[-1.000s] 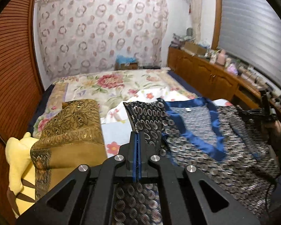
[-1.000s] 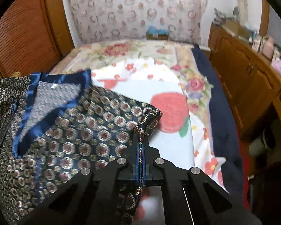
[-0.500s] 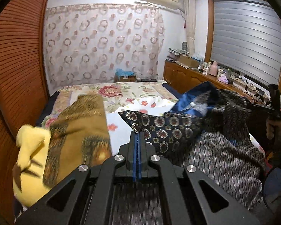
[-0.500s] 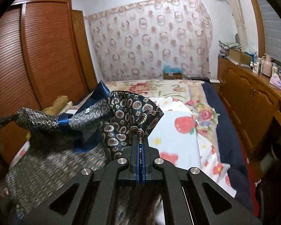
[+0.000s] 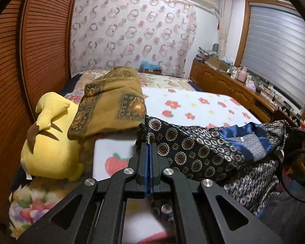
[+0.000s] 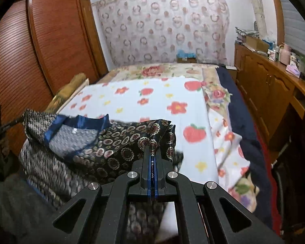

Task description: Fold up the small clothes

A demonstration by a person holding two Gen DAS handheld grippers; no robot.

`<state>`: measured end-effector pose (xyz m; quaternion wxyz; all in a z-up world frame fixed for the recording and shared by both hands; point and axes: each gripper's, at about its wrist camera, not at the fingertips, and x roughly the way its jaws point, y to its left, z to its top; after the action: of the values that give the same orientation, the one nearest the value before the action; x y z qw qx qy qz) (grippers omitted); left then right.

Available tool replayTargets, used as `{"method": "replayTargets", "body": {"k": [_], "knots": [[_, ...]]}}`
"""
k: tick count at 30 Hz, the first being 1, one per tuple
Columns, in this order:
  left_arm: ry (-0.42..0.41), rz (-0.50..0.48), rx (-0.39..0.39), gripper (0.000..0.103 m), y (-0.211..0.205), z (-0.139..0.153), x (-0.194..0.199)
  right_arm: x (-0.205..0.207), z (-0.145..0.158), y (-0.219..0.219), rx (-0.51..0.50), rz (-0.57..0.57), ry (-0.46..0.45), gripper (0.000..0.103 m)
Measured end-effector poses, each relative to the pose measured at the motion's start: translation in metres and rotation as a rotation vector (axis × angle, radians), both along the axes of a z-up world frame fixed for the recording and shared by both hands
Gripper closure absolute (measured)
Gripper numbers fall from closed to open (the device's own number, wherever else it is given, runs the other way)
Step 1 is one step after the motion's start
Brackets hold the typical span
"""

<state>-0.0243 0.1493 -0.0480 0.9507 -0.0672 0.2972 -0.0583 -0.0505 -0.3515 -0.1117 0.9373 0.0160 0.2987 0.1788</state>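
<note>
A dark silky garment (image 5: 195,152) with round medallion prints and a blue satin neckline (image 5: 244,136) hangs stretched between both grippers over the near part of the bed. My left gripper (image 5: 149,145) is shut on its left corner. In the right wrist view the same garment (image 6: 111,148) sags to the left, and my right gripper (image 6: 152,143) is shut on a bunched corner of it. The left gripper (image 6: 20,119) shows there at the far left edge, held by a hand (image 6: 0,146). The lower part of the garment droops out of sight below the fingers.
The bed carries a white blanket (image 5: 193,105) printed with red flowers and strawberries. A yellow plush toy (image 5: 50,146) and a folded gold-brown patterned cloth (image 5: 111,101) lie at its left side. A wooden cabinet (image 6: 270,93) runs along the right, slatted wardrobe doors (image 6: 20,61) along the left.
The garment lay spread flat on the bed; both grippers lifted it and drew it back toward the near edge. The white blanket behind it is now uncovered.
</note>
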Motion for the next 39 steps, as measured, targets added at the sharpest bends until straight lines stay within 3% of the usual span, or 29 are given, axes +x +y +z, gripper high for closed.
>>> {"method": "replayTargets", "body": {"k": [2, 4, 5, 8, 9, 13, 16, 23, 28, 39], "knots": [[0.003, 0.016, 0.01, 0.095, 0.002, 0.001, 0.001, 0.0, 0.0, -0.001, 0.007, 0.013, 0.041, 0.101], [-0.004, 0.026, 0.019, 0.075, 0.006, 0.003, 0.002, 0.009, 0.006, 0.003, -0.012, -0.003, 0.042, 0.101], [-0.01, 0.035, 0.023, 0.06, 0.008, 0.006, 0.003, 0.011, 0.007, 0.002, -0.007, 0.0, 0.047, 0.099], [-0.035, 0.03, 0.04, 0.052, 0.01, 0.013, 0.005, 0.016, 0.02, 0.012, -0.04, -0.018, 0.031, 0.09], [-0.038, 0.023, 0.05, 0.047, 0.01, 0.015, 0.01, 0.018, 0.024, 0.014, -0.061, -0.025, 0.025, 0.082], [-0.018, 0.018, 0.09, 0.044, 0.007, 0.017, 0.04, 0.031, 0.037, 0.024, -0.104, -0.042, -0.013, 0.059], [0.011, 0.006, 0.116, 0.044, 0.004, 0.011, 0.068, 0.046, 0.044, 0.031, -0.123, -0.043, -0.041, 0.054], [0.114, -0.045, 0.11, 0.044, 0.001, -0.014, 0.117, 0.106, 0.02, 0.04, -0.119, -0.026, 0.015, 0.054], [0.202, -0.054, 0.11, 0.044, -0.001, -0.036, 0.129, 0.119, -0.003, 0.045, -0.12, 0.003, 0.087, 0.053], [0.257, -0.084, 0.096, 0.046, -0.006, -0.052, 0.127, 0.123, -0.022, 0.031, -0.103, 0.003, 0.129, 0.042]]}}
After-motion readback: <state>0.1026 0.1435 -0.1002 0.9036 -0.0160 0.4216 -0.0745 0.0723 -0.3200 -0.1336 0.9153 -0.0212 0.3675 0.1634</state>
